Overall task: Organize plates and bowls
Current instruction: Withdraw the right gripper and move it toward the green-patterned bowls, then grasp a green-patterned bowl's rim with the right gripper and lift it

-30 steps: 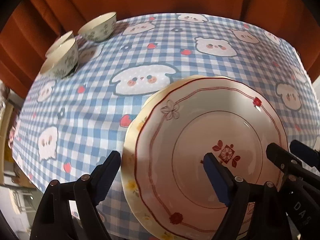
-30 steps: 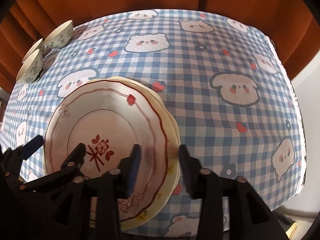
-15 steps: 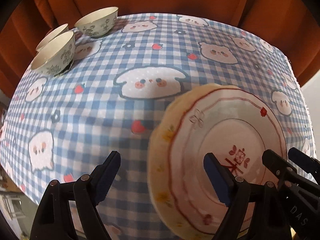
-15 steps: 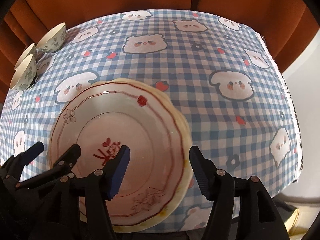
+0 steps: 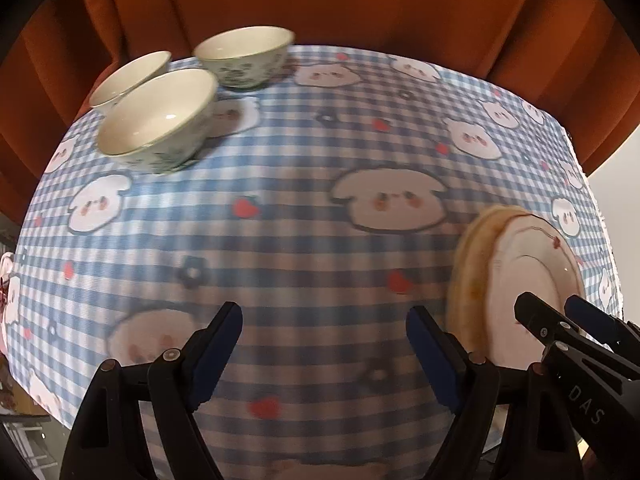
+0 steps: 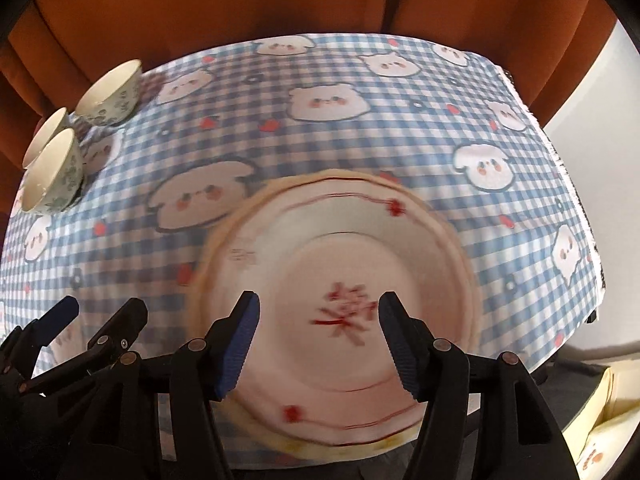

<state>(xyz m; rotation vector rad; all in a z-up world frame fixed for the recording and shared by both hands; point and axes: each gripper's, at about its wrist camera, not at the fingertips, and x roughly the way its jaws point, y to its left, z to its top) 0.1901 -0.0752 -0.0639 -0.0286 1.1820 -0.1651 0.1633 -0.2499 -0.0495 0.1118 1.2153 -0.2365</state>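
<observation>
Red-rimmed plate (image 6: pixel 340 280) stacked on yellow plate (image 6: pixel 320 450); three bowls (image 5: pixel 160 120) apart

Stacked plates (image 6: pixel 340 280); three bowls (image 5: pixel 160 120) apart.

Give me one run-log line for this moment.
plates: stacked on tablecloth | bowls: three, unstacked, far left corner | left gripper: open, empty | right gripper: open above plates

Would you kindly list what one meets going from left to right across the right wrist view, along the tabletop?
Bowls → stacked plates → bare checked tablecloth at the right edge.
</observation>
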